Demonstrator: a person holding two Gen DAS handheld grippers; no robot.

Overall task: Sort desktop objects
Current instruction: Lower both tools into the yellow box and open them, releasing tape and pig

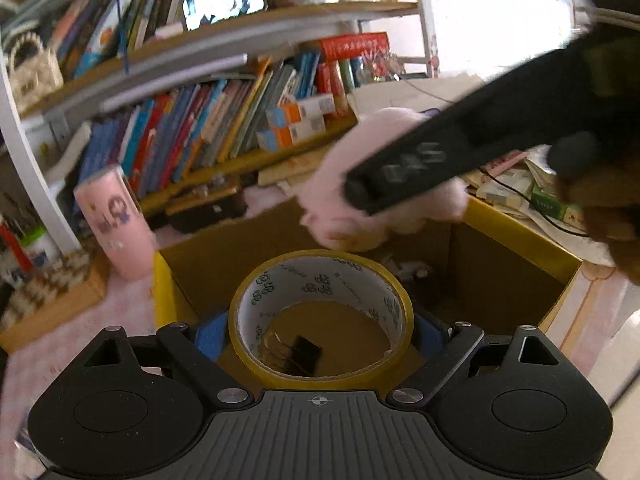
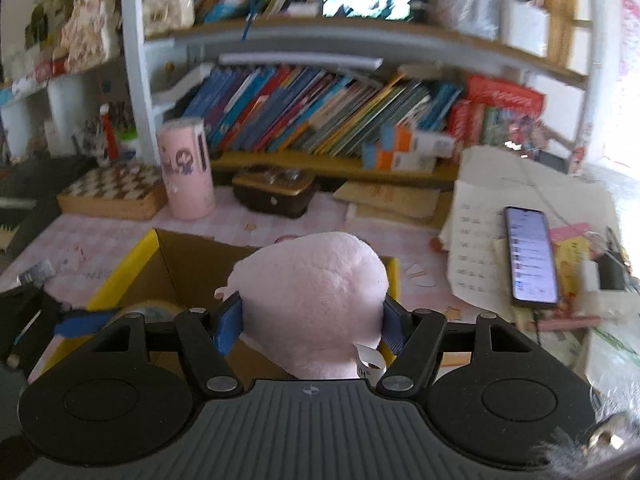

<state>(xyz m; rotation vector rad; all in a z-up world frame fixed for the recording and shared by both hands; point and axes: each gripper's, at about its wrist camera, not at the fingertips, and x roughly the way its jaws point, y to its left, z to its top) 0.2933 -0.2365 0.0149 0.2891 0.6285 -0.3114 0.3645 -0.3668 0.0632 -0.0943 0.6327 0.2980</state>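
A roll of yellow tape sits between the blue pads of my left gripper, which is shut on it above an open yellow-rimmed cardboard box. Through the roll's hole a black binder clip shows on the box floor. My right gripper is shut on a pink plush toy, held over the far side of the same box. In the left wrist view that toy hangs over the box's back rim under a black finger. The tape roll peeks in at the right wrist view's lower left.
A pink cylinder, a chessboard box and a dark case stand behind the box. To its right a phone lies on papers with cables and clutter. Shelves of books close the back.
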